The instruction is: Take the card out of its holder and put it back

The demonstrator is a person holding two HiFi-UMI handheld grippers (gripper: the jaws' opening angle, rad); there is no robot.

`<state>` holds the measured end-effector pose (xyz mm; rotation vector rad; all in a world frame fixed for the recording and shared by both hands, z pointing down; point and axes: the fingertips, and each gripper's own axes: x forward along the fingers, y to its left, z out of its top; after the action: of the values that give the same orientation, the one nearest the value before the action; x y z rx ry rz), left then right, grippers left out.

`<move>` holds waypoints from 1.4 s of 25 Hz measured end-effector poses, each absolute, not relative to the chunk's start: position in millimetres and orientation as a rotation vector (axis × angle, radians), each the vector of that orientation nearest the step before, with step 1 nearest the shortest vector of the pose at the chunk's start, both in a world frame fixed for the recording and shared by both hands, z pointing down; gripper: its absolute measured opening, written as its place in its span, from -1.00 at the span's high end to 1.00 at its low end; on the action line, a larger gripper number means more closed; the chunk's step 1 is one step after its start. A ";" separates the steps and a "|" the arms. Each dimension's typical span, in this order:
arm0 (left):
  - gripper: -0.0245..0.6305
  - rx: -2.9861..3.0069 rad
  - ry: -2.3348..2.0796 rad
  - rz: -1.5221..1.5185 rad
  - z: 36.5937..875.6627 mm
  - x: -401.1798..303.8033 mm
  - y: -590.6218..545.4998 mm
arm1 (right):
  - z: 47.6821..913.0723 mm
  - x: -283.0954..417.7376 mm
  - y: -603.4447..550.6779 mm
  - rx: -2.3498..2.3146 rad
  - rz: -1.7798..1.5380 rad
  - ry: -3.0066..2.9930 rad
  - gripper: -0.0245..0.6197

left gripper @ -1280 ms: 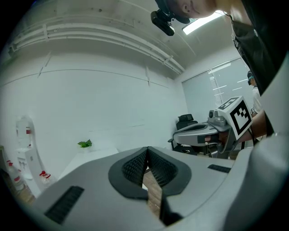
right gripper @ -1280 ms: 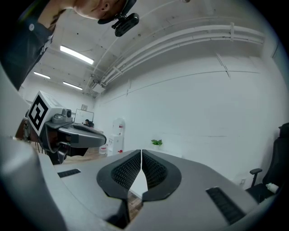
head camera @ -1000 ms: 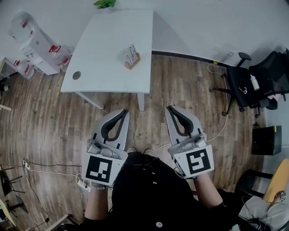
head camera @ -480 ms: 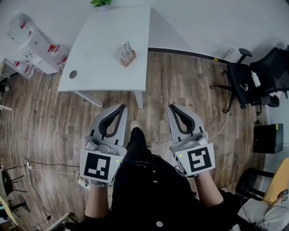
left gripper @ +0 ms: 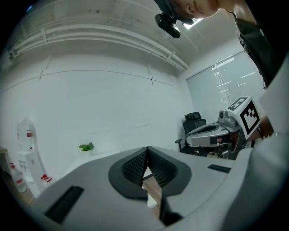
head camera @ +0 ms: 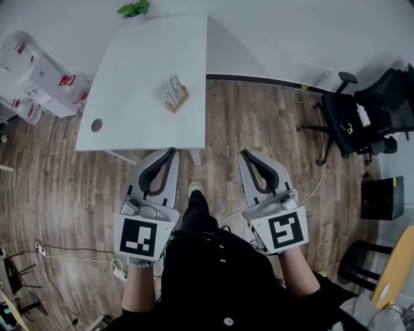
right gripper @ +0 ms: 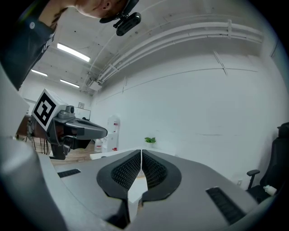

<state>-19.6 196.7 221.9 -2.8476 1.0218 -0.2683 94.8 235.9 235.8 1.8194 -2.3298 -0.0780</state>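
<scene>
Out on the white table [head camera: 139,71], well ahead of both grippers, the card [head camera: 172,86] stands in its holder [head camera: 181,99], likely thin, light and bendy, best pinched at its top edge, while left gripper [head camera: 171,152] and right gripper [head camera: 245,154] hang closed, empty

No legible text or labels.

2 grippers show: the left gripper [head camera: 173,150] and the right gripper [head camera: 243,154]. There is 1 table [head camera: 142,77] with 1 round hole [head camera: 96,125]. On it stand 1 holder [head camera: 176,100] and 1 plant [head camera: 133,9]. The cards [head camera: 172,86] in the holder are too small to count. On the floor are 1 office chair [head camera: 341,119] and 1 black box [head camera: 378,199].
</scene>
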 end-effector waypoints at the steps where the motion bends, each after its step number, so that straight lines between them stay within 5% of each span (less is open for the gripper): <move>1: 0.88 -2.846 1.022 -0.273 222.6 -18.6 187.3 | 235.4 96.9 226.4 1.822 -0.083 -2.327 0.79; 35: 0.88 -2.893 1.084 -0.438 268.1 -37.9 -61.3 | 260.5 83.1 -48.5 1.720 0.007 -2.297 0.79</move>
<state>-37.9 -61.3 268.1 -2.8925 1.0843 -0.4379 83.1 -48.5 260.5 1.7196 -2.2973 0.0071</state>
